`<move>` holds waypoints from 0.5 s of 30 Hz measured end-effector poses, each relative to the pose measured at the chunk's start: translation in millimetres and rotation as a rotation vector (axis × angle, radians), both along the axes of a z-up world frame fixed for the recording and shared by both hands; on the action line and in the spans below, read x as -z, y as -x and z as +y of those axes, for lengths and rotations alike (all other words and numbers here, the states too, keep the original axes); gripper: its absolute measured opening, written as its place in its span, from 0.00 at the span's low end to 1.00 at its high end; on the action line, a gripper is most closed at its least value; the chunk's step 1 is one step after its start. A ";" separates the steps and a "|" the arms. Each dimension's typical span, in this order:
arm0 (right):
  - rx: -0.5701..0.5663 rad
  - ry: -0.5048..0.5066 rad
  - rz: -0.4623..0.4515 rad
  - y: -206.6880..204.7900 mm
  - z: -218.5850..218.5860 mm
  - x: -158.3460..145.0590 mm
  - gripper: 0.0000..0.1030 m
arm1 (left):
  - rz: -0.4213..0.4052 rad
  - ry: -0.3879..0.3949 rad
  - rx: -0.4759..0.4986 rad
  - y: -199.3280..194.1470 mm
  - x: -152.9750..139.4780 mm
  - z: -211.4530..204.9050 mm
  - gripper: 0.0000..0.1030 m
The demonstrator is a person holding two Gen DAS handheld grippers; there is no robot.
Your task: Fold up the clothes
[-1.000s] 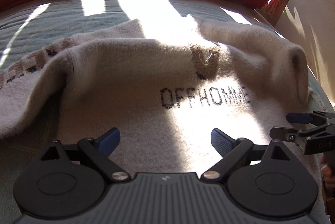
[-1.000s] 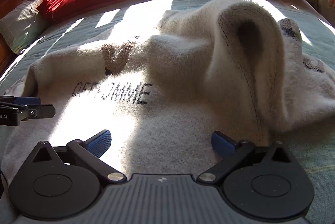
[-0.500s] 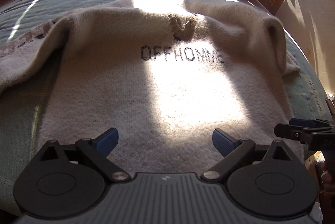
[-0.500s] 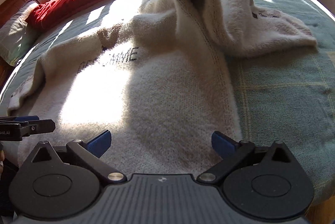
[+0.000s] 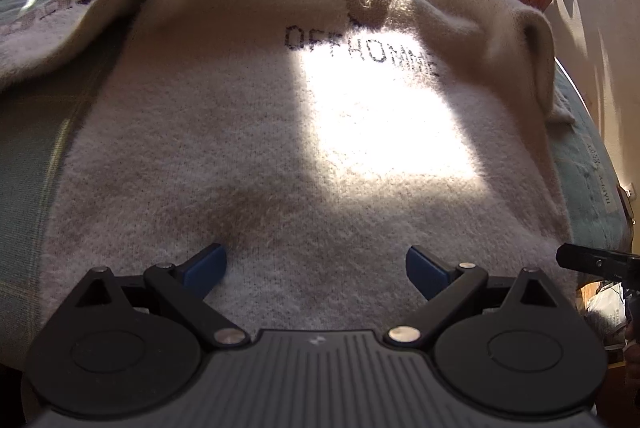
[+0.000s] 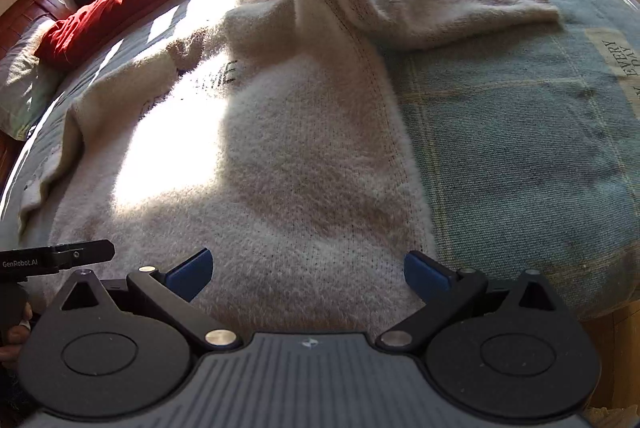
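Left wrist view: left hand-held gripper [image 5: 316, 264] and right hand-held gripper [image 6: 308, 270] gape wide, seemingly just above the sweater [image 5: 280, 148] hem.

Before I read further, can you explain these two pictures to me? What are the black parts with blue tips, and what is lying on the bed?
No robot here: a person holds one hand tool per hand, each with a camera looking along its fingers. One picture is from the left claw, the other from the right claw. Both are open and hold nothing. A cream sweater lies spread on the bed, its near hem by the claws, one sleeve bunched up. A red duvet lies behind.
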State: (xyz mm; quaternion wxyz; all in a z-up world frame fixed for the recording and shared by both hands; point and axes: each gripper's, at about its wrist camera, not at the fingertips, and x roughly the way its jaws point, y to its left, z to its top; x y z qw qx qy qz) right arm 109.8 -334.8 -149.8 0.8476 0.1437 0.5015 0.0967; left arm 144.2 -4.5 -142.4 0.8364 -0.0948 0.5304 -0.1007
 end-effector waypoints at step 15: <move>-0.107 -0.007 -0.183 -32.3 4.6 -47.7 0.98 | -0.236 -0.074 0.201 -38.2 -72.3 16.7 0.93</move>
